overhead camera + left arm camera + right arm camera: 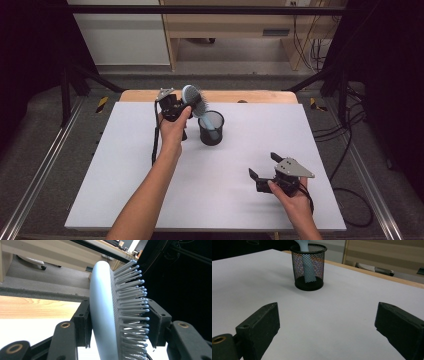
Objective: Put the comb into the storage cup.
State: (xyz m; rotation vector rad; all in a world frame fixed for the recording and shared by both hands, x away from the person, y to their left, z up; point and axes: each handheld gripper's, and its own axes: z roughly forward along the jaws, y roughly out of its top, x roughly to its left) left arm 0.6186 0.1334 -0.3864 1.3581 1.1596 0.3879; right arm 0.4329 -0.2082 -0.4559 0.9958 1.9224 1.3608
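Note:
A pale blue hairbrush point(194, 100) stands tilted with its handle point(308, 267) down inside a black mesh cup point(211, 129) at the back middle of the white table. My left gripper point(182, 102) is shut on the brush head: in the left gripper view one pad presses the smooth back point(102, 310) and the other meets the bristle tips point(140, 312). My right gripper point(263, 165) rests low over the table at the front right, open, with nothing between its jaws. In the right gripper view the mesh cup point(309, 286) stands ahead of those wide jaws.
The white table surface point(150, 175) ends in a wooden edge point(250, 96) at the back. Beyond it are grey floor and a wooden desk point(225, 30). Black cables point(350, 150) trail off the right side.

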